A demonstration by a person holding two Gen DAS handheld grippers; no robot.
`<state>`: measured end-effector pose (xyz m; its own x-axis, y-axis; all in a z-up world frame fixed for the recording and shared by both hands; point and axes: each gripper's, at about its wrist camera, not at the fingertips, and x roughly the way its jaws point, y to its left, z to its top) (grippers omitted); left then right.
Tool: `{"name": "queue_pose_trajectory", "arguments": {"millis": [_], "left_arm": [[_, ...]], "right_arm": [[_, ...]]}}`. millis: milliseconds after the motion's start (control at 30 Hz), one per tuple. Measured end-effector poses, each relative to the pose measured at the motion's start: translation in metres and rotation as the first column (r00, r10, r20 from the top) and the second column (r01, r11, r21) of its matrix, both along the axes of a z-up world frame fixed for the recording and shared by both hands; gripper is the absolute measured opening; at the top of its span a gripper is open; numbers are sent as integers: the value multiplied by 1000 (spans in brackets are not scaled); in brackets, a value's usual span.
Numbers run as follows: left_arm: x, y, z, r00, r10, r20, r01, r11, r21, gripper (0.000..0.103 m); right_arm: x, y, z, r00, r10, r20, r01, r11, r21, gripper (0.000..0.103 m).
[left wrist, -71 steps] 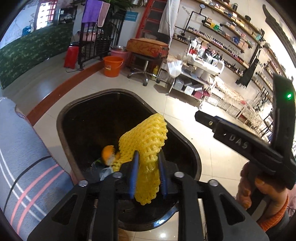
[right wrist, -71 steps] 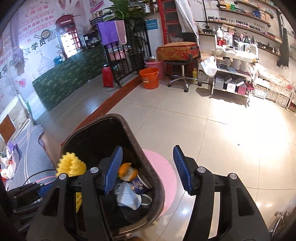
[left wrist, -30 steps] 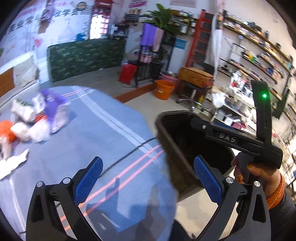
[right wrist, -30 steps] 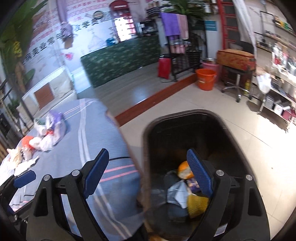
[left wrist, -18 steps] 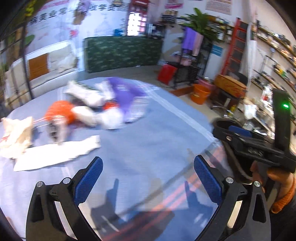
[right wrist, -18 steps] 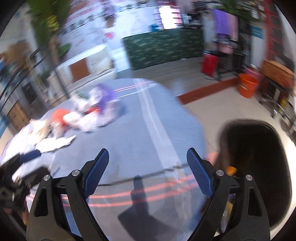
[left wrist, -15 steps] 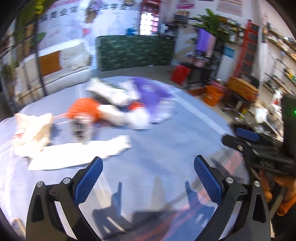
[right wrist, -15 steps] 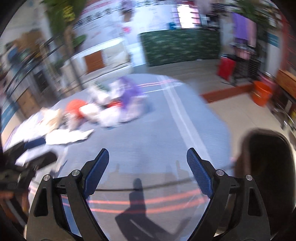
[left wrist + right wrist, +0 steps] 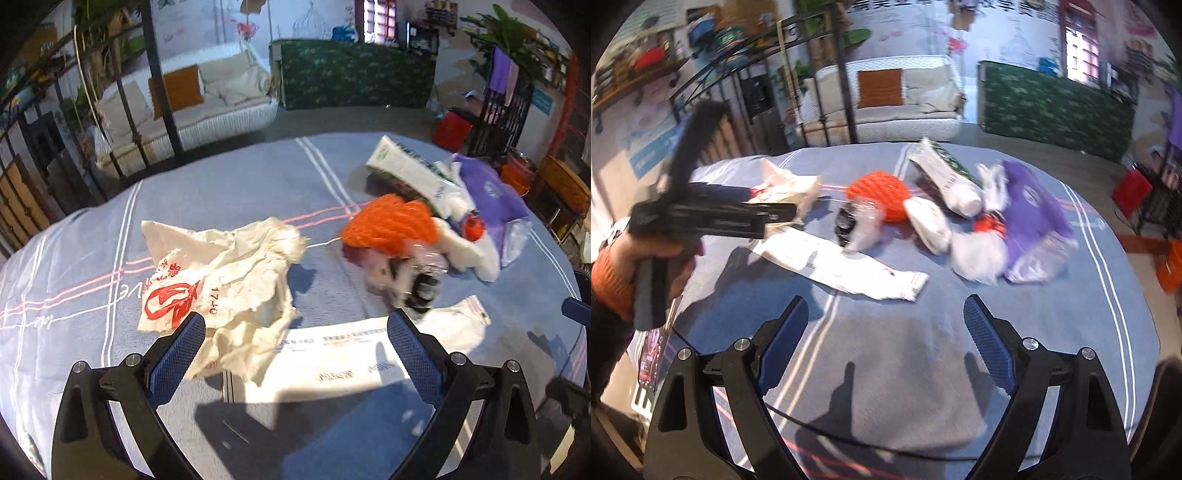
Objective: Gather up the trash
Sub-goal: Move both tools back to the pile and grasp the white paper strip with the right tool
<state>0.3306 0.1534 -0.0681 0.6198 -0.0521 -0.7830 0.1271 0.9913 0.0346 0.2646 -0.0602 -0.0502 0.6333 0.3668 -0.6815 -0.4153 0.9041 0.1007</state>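
Trash lies scattered on a blue striped tablecloth (image 9: 229,184). A crumpled white bag with red print (image 9: 221,273) and a flat white printed wrapper (image 9: 369,354) lie just ahead of my open, empty left gripper (image 9: 295,350). Farther right are an orange foam net (image 9: 388,225), a clear wrapper with something dark (image 9: 421,280), a white and green pack (image 9: 406,170) and a purple bag (image 9: 491,195). My right gripper (image 9: 886,339) is open and empty above bare cloth; the flat wrapper (image 9: 842,269), orange net (image 9: 879,195) and purple bag (image 9: 1030,206) lie ahead of it.
The left gripper's body and the hand holding it (image 9: 665,221) show at the left of the right wrist view. A phone (image 9: 652,362) lies at the table's left edge. A white sofa (image 9: 192,99) and black railing (image 9: 162,96) stand beyond the table.
Both grippers have swung left from the black bin to the table. The left one let go of the yellow foam net into the bin and now stands open over the trash pile.
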Motion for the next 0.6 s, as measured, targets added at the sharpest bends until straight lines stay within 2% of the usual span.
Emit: {"name": "queue_pose_trajectory", "arguments": {"millis": [67, 133, 333, 400, 467, 567, 600], "left_arm": [[10, 4, -8, 999, -2, -37, 2, 1000, -11, 97], [22, 8, -13, 998, 6, -56, -5, 1000, 13, 97], [46, 15, -22, 996, 9, -92, -4, 998, 59, 96], [50, 22, -22, 994, 15, -107, -12, 1000, 28, 90], [54, 31, -24, 991, 39, -126, -38, 999, 7, 74], [56, 45, -23, 989, 65, -133, -71, 997, -38, 62], [56, 51, -22, 988, 73, -135, -82, 995, -62, 60]], "right_arm": [[7, 17, 1, 998, 56, 7, -56, 998, -22, 85], [14, 31, -1, 994, 107, -1, -107, 993, -38, 85], [43, 77, -30, 973, 224, -61, -231, 960, -158, 85], [53, 90, -44, 966, 239, -97, -254, 943, -216, 85], [59, 100, -52, 967, 233, -98, -251, 930, -267, 79], [68, 106, -62, 965, 234, -117, -259, 918, -301, 66], [70, 106, -63, 965, 235, -118, -260, 920, -294, 57]]}}
